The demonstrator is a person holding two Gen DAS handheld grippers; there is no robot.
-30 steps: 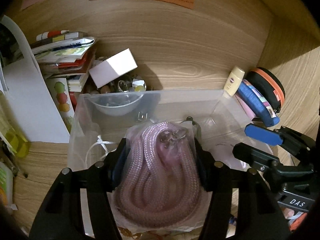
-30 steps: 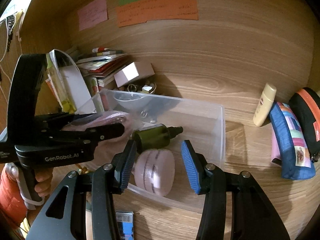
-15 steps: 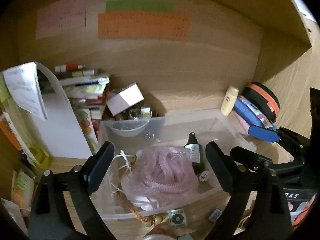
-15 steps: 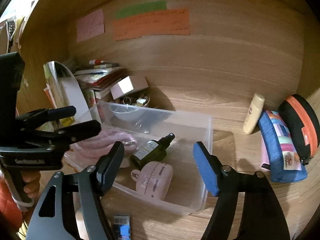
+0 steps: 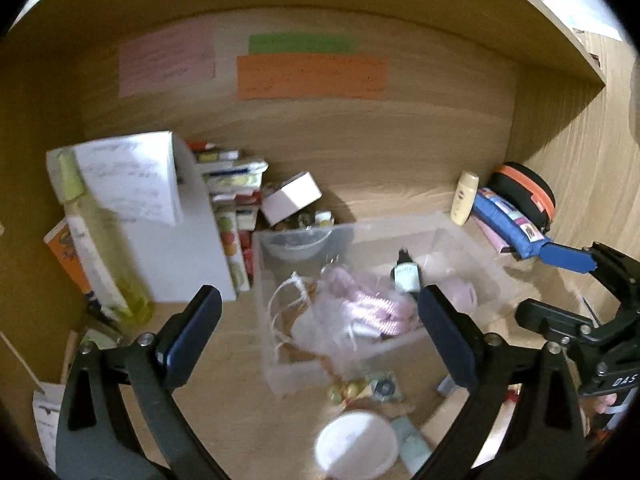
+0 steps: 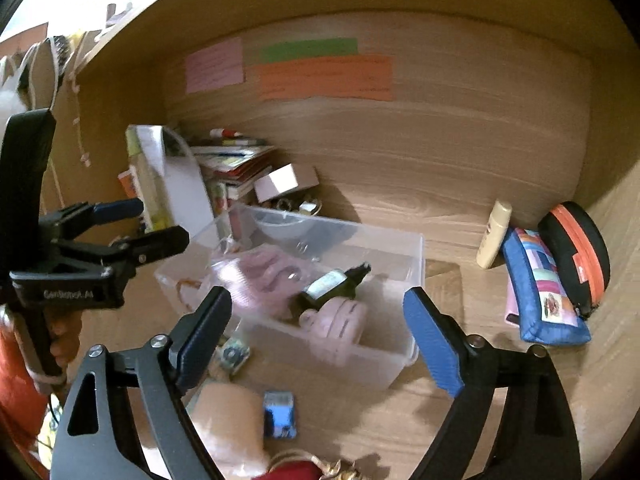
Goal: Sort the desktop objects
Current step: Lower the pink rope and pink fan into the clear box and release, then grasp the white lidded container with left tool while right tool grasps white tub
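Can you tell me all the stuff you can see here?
clear plastic bin: one, see-through, middle of desk
bagged pink rope: one, pink, in bin
dark green spray bottle: one, in bin
pink round case: one, in bin
cream lotion bottle: one, right of bin
blue pencil pouch: one, far right
black case with orange zip: one, right corner
white box: one, behind bin
sticky notes: three; pink, green, orange; back wall
left gripper: open
right gripper: open
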